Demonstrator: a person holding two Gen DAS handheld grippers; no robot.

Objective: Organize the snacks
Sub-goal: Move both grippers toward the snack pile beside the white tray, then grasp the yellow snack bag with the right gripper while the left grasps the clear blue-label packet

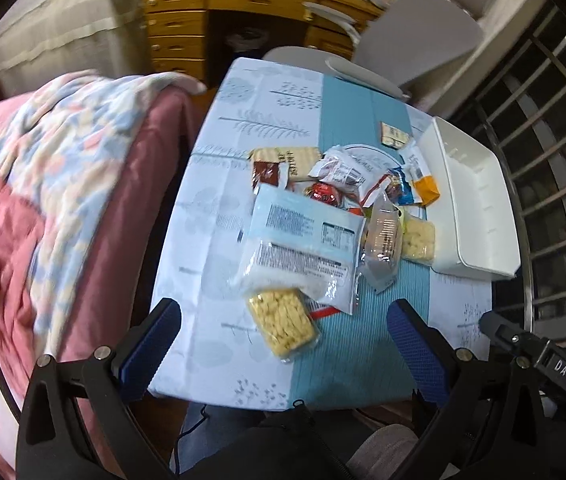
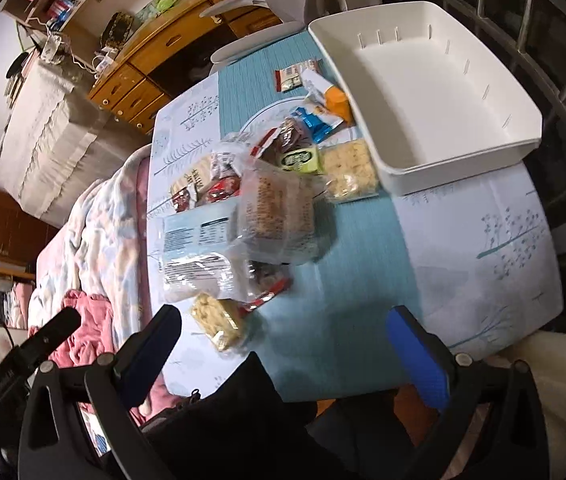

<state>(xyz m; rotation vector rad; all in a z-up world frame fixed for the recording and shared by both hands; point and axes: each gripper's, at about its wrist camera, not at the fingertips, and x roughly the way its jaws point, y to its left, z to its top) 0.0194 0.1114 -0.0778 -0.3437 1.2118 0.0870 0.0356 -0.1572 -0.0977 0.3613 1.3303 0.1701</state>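
A heap of wrapped snacks (image 1: 335,208) lies in the middle of the small table (image 1: 211,216). A large pale blue packet (image 1: 303,236) sits on top, and a clear pack of yellow crackers (image 1: 281,322) lies nearest the front. To the right of the heap stands an empty white bin (image 1: 471,200), also seen as the white bin (image 2: 423,92) in the right wrist view. My left gripper (image 1: 283,344) hangs open above the table's front edge, holding nothing. My right gripper (image 2: 283,348) is open too, short of the snacks (image 2: 267,184), and holds nothing.
A bed with a pink and flowered blanket (image 1: 43,184) presses against the table's left side. A grey chair (image 1: 415,36) and a wooden desk (image 1: 219,12) stand behind the table. Metal window bars (image 1: 543,128) run along the right. A person's lap lies below the table's front edge.
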